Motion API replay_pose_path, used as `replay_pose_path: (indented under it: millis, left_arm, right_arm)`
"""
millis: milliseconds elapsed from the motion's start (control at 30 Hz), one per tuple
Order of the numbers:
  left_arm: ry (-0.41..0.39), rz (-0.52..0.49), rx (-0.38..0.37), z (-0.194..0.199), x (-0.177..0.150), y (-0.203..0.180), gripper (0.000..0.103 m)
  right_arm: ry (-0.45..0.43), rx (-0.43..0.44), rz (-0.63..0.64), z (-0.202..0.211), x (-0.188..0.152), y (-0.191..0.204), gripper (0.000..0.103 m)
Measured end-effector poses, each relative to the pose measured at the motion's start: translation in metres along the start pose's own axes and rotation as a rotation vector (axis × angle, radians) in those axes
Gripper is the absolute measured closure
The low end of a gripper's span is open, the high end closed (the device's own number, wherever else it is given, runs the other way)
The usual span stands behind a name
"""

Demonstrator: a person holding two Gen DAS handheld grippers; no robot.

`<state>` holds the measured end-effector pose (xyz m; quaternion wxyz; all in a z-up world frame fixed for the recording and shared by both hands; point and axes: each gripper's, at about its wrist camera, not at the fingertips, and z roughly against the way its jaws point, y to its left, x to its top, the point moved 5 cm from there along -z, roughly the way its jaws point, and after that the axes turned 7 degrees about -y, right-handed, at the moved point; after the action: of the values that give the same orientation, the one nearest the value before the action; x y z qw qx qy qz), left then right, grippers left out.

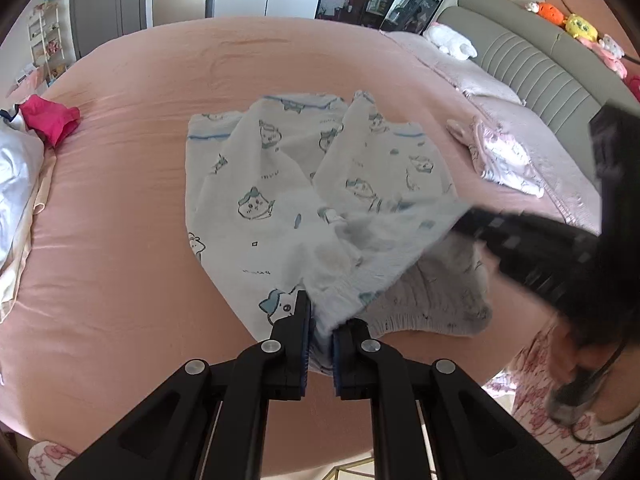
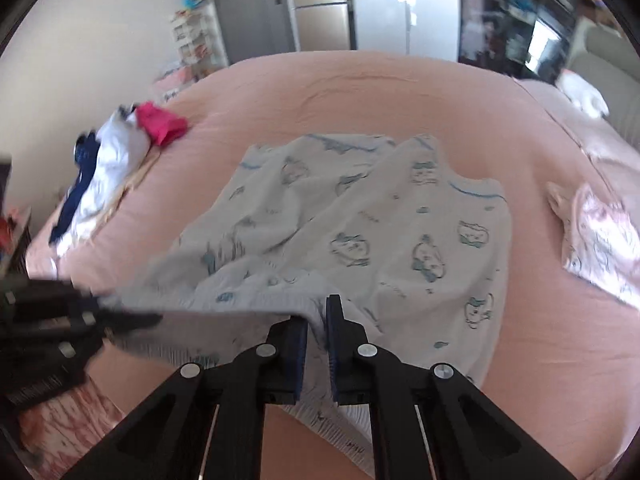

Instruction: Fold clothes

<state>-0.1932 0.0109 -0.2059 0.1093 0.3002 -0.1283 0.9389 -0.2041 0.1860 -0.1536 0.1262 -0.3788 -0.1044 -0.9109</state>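
A pair of white shorts with blue cartoon prints lies on the pink bed, waistband end toward me and lifted. My left gripper is shut on the waistband fabric near its left side. My right gripper is shut on the waistband further right. In the left wrist view the right gripper comes in blurred from the right, holding the cloth edge. The left gripper shows blurred at the left of the right wrist view, cloth stretched from it. The elastic waistband hangs under the lifted layer.
Pink bed sheet all around. A pile of white, navy and magenta clothes lies at the left edge. A folded pink-white garment lies to the right. Grey headboard with plush toys at far right. A person's patterned sleeve is at lower right.
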Motion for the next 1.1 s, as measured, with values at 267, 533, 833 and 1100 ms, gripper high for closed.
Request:
replay_pose_path:
  millis: [267, 533, 833, 1100]
  left_arm:
    - [0.047, 0.083, 0.145, -0.038, -0.005, -0.007, 0.087]
    - [-0.215, 0.267, 0.182, 0.023, 0.031, 0.036, 0.087]
    - [-0.313, 0.284, 0.087, 0.087, 0.038, 0.046, 0.09]
    - [-0.309, 0.152, 0.082, 0.091, 0.04, 0.029, 0.09]
  right_arm:
    - [-0.182, -0.048, -0.018, 0.076, 0.031, -0.022, 0.098]
    - [-0.132, -0.156, -0.021, 0.075, 0.014, -0.056, 0.098]
    - [0.107, -0.19, -0.127, 0.014, -0.075, -0.081, 0.098]
    - [-0.016, -0.012, -0.036, 0.056, -0.013, -0.058, 0.094]
